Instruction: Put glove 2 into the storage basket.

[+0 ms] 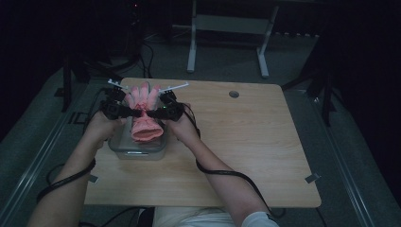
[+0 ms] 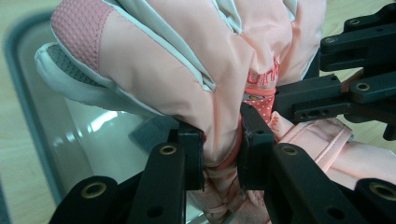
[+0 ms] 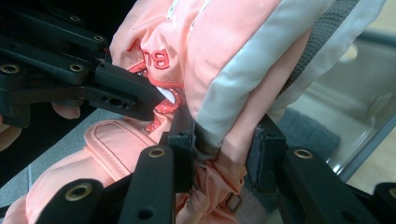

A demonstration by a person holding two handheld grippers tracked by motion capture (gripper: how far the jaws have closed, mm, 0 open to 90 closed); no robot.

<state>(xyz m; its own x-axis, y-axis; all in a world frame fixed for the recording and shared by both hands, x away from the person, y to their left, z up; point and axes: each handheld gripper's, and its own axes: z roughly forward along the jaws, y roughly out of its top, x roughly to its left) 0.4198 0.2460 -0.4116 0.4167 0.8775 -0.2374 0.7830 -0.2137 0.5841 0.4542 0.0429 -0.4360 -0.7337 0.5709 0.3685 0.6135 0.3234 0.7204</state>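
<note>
A pink padded glove point(image 1: 144, 106) with pale grey trim hangs between my two grippers, fingers pointing away from me, above a metal tray point(image 1: 137, 150). My left gripper point(image 1: 130, 112) is shut on the glove's wrist fabric from the left. In the left gripper view its jaws point(image 2: 222, 144) pinch a fold of the glove point(image 2: 187, 60). My right gripper point(image 1: 155, 113) is shut on the same narrow part from the right, its jaws point(image 3: 224, 149) squeezing the glove point(image 3: 224, 56). The glove's cuff point(image 1: 144, 132) droops toward me over the tray.
The shiny metal tray point(image 2: 32, 116) sits at the left of a wooden table point(image 1: 246, 142) with a round cable hole point(image 1: 233, 94). Cables trail from both grippers along the forearms. A white frame's legs point(image 1: 191, 52) stand on the floor beyond the table.
</note>
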